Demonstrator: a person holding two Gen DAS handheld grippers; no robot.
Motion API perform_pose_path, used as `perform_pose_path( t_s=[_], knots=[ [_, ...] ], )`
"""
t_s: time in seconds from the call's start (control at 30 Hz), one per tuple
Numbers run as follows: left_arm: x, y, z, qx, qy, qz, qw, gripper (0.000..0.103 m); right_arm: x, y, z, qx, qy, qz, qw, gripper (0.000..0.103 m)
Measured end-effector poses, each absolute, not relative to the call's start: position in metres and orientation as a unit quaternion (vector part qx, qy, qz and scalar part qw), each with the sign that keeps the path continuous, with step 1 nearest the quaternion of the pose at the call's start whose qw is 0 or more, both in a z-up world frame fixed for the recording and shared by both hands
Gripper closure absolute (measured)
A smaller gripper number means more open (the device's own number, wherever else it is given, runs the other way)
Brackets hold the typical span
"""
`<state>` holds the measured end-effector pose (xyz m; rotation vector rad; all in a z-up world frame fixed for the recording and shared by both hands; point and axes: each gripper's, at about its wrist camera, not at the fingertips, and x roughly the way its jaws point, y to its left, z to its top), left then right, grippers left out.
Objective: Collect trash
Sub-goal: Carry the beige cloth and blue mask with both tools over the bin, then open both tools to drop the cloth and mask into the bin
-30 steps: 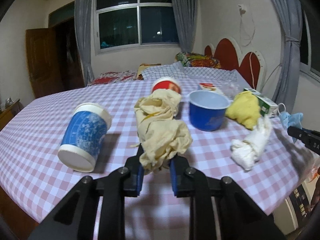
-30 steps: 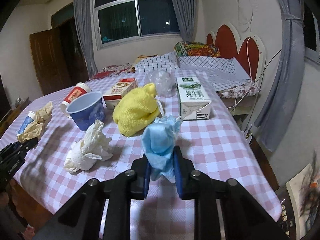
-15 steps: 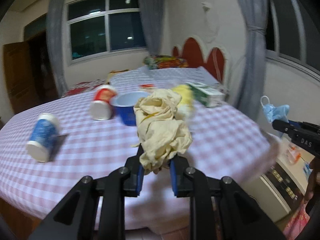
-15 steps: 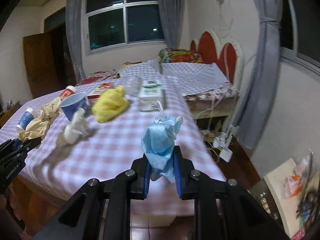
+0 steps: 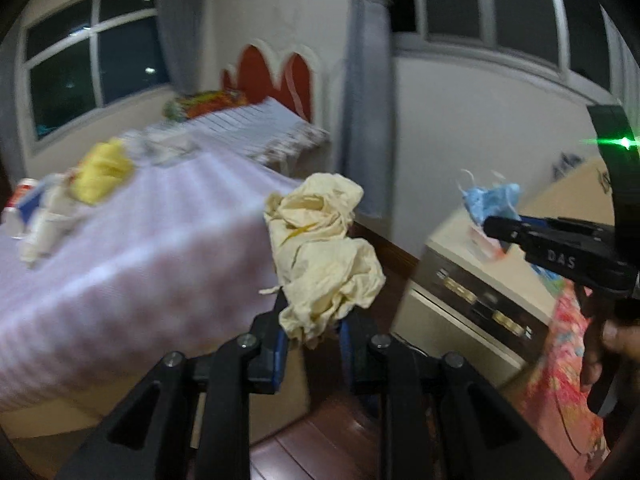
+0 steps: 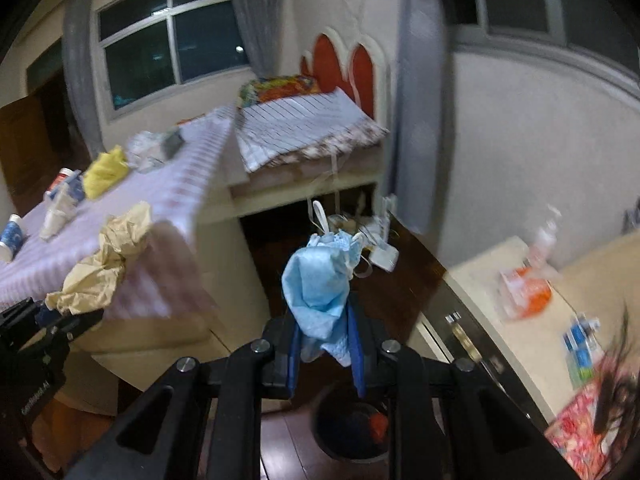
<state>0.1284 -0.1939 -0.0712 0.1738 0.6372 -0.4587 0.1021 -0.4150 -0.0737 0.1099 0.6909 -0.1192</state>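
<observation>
Between the closed jaws of the left gripper (image 5: 311, 334) sits one crumpled cream paper wad (image 5: 320, 252), pinched at its lower end and standing up past the fingertips. Off to that gripper's right, the right gripper (image 6: 325, 354) is clamped on one blue face mask (image 6: 320, 284), which bunches above its fingers with white ear loops trailing from the top.

Below the right gripper's fingers, on the dark wooden floor, stands one dark round trash bin (image 6: 352, 428) with something red inside (the view is blurred, so its contents cannot be made out further).

Left of both grippers and farther off, the checked tablecloth (image 6: 160, 200) carries what remains: one yellow wad (image 6: 106, 172), one white crumpled tissue (image 6: 56, 212), one blue paper cup on its side (image 6: 10, 238), and a red-and-white cup beside a blue bowl, both smeared by blur. To the right of the grippers, a cream counter (image 6: 492, 268) holds assorted small items.
</observation>
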Motion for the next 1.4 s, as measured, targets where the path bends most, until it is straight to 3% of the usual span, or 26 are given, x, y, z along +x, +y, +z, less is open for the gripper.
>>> perform_pose_path(
  t_s=[0.33, 1.17, 1.4],
  knots=[
    [0.128, -0.27, -0.162, 0.12, 0.398, -0.279, 0.865, 0.08, 0.077, -0.478, -0.16, 0.081, 0.407, -0.079, 0.906, 0.081],
    [0.182, -0.317, -0.343, 0.146, 0.563, -0.3, 0.756, 0.08, 0.144, -0.505, -0.39, 0.105, 0.574, -0.034, 0.812, 0.081],
    [0.19, -0.328, -0.372, 0.14, 0.586, -0.299, 0.74, 0.08, 0.152, -0.507, -0.425, 0.089, 0.598, -0.01, 0.796, 0.081]
  ],
)
